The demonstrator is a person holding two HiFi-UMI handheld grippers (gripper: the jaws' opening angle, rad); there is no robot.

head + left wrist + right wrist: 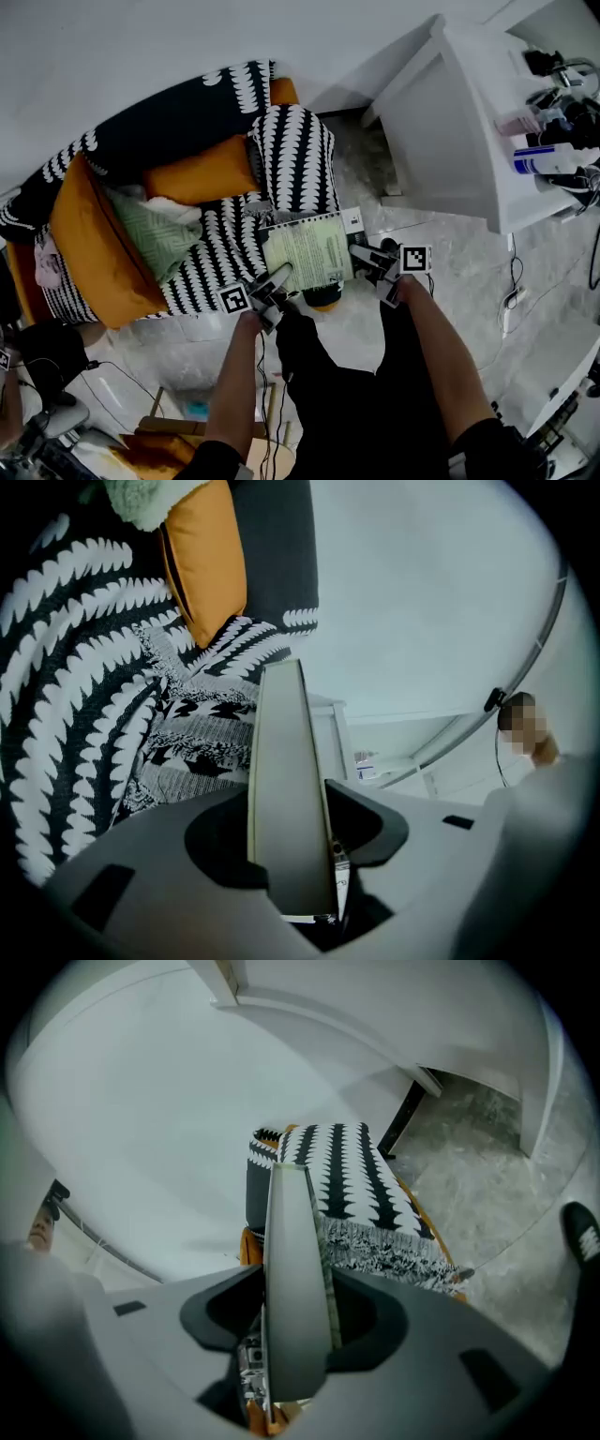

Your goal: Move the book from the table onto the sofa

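Note:
The book (309, 248), pale green with a printed cover, hangs flat over the front edge of the sofa (202, 248), which has a black-and-white patterned cover. My left gripper (279, 277) is shut on its near-left corner and my right gripper (361, 255) on its right edge. In the left gripper view the book (286, 761) stands edge-on between the jaws of the left gripper (291, 832), with the sofa cover (103, 696) behind it. The right gripper view shows the book's edge (295, 1260) clamped in the right gripper (295, 1321), with the sofa arm (352, 1171) beyond.
Orange cushions (202, 173) and a green cushion (155, 230) lie on the sofa seat. A white table (469, 122) with bottles (548, 159) stands at the right. Cables (514, 281) run over the marble floor. Dark gear and a wooden item (178, 436) sit at the lower left.

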